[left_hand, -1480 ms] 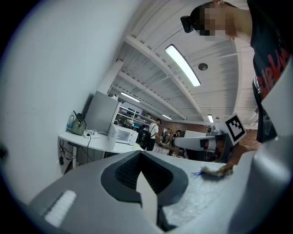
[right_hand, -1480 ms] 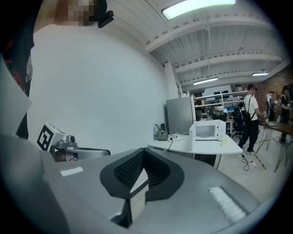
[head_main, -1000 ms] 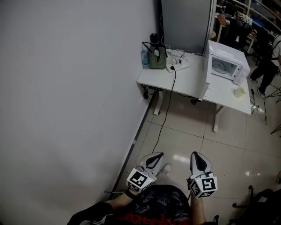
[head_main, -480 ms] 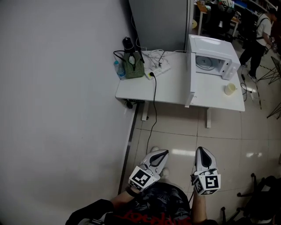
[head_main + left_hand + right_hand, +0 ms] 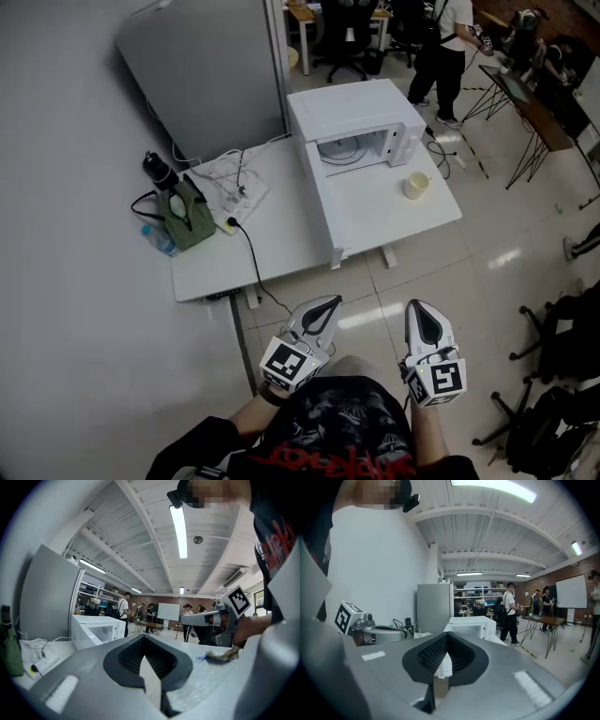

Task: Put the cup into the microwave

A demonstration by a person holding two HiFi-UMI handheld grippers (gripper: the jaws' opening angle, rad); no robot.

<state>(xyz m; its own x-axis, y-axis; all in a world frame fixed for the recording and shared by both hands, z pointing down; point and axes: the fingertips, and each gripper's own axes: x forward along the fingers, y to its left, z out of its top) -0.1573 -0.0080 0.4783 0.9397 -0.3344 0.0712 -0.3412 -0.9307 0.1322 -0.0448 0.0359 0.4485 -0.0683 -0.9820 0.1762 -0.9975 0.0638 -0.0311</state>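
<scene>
A pale yellow cup (image 5: pixel 416 186) stands on the white table (image 5: pixel 281 248), just right of the front of the white microwave (image 5: pixel 352 125). The microwave's door (image 5: pixel 322 208) hangs wide open, so the turntable inside shows. My left gripper (image 5: pixel 328 304) and right gripper (image 5: pixel 418 330) are held side by side over the tiled floor, well short of the table's near edge and pointing toward it. Both are shut with nothing between the jaws. The microwave (image 5: pixel 96 630) also appears far off in the left gripper view, and the microwave (image 5: pixel 471 626) shows beyond the tips in the right gripper view.
On the table's left part lie a green bag (image 5: pixel 188 219), a water bottle (image 5: pixel 158 240), a black bottle (image 5: pixel 158 171) and a power strip with cables (image 5: pixel 236 178). A grey partition (image 5: pixel 206 66) stands behind. People (image 5: pixel 451 39) and desks are at the back, office chairs (image 5: pixel 548 417) at the right.
The view has swung round: the table and microwave have moved from the upper right toward the centre and lie closer. Both grippers kept their places in the frame, still shut.
</scene>
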